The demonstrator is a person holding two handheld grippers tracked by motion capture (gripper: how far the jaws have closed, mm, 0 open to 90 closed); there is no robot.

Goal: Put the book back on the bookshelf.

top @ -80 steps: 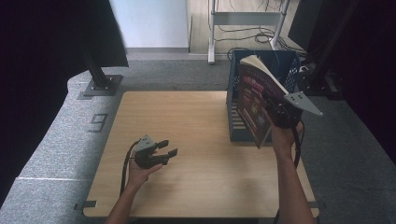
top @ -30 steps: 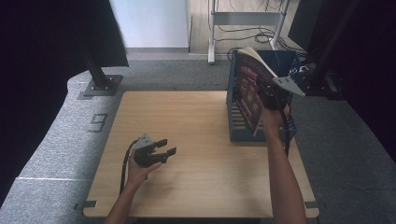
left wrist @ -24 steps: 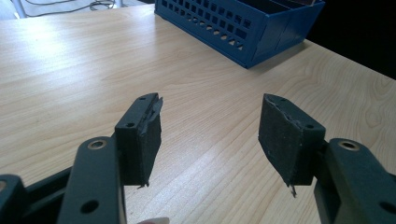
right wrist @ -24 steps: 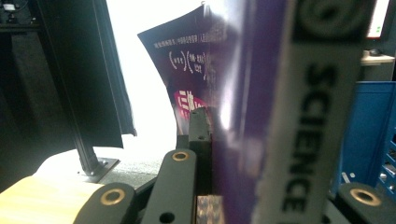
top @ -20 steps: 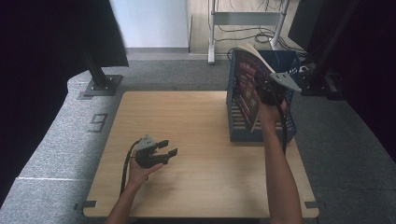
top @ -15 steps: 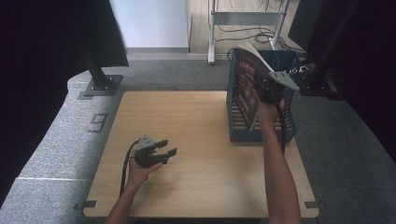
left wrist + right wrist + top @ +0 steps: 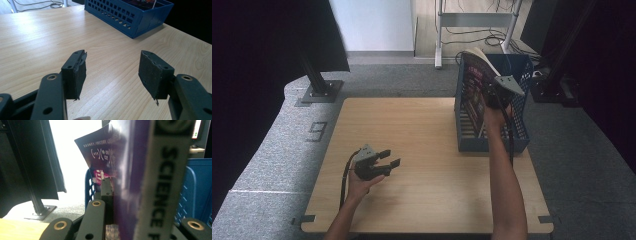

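The dark purple paperback book (image 7: pixel 474 82) with the pale spine stands nearly upright in the blue perforated plastic crate (image 7: pixel 518 107) at the far right of the light wooden table (image 7: pixel 422 125), its top edge above the crate's rim. I have my right gripper (image 7: pixel 493 95) pinching it: in the right gripper view the book (image 7: pixel 140 177) sits squeezed between the two black jaws, spine towards the camera, cover curling away to the left, the crate's wall (image 7: pixel 193 192) just behind. My left gripper (image 7: pixel 379 164) rests low over the bare tabletop, well apart from the crate, near the front left. Its jaws are spread wide with only wood grain between them, and the crate (image 7: pixel 127 15) lies farther off across the table (image 7: pixel 105 55).
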